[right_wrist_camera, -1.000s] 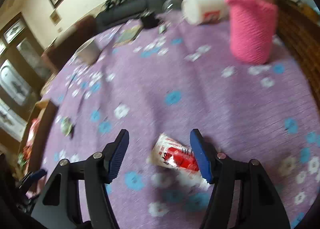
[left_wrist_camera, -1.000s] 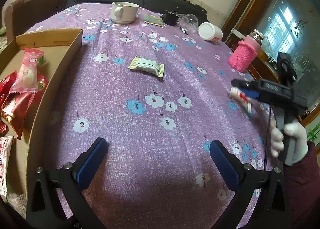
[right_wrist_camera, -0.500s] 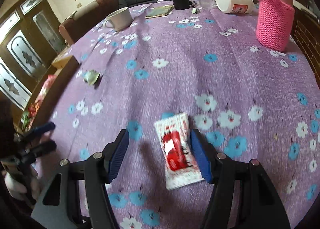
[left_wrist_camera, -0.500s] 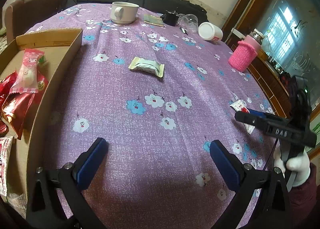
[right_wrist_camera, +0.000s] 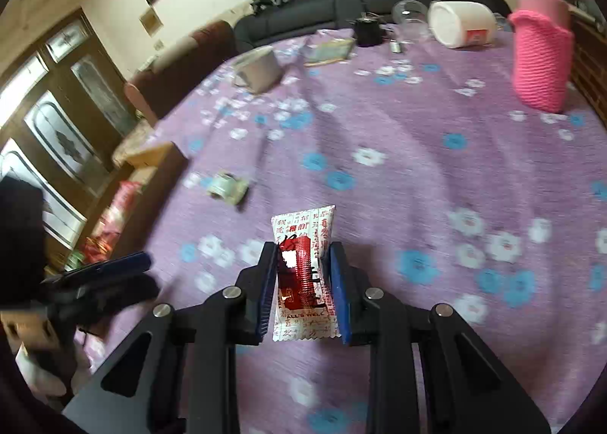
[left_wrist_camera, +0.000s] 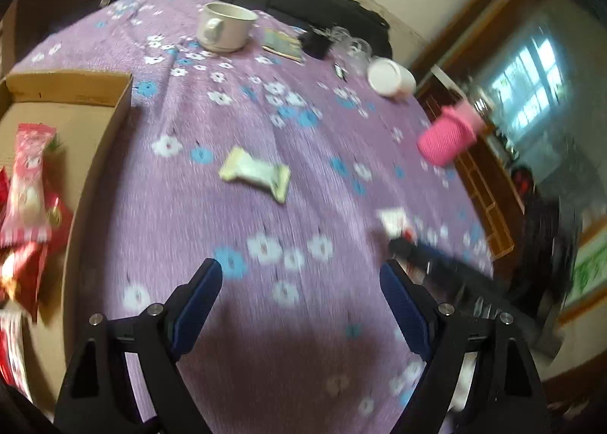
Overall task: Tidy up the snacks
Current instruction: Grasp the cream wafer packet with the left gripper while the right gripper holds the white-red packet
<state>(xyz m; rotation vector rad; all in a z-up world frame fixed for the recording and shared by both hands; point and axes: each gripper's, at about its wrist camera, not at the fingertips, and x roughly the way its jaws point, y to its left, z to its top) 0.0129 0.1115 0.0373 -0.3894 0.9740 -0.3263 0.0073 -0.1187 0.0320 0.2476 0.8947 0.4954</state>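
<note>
Red-and-white snack packet [right_wrist_camera: 303,274] pinched on edge in right gripper [right_wrist_camera: 303,282]; left gripper [left_wrist_camera: 299,305] spread wide, holding nothing.

Risk of slipping: thin, glossy wrapper clamped only across its middle between narrow jaws, far end sticking out ahead unsupported, so apt to buckle or twist free during carry toward cardboard box [right_wrist_camera: 151,161] ahead-left of right jaws. Green-white candy [left_wrist_camera: 255,172] lying ahead of left jaws on purple floral desk [left_wrist_camera: 227,130], not yet collected. Motion blur around left jaws, hence possible misjudged reach.
</note>
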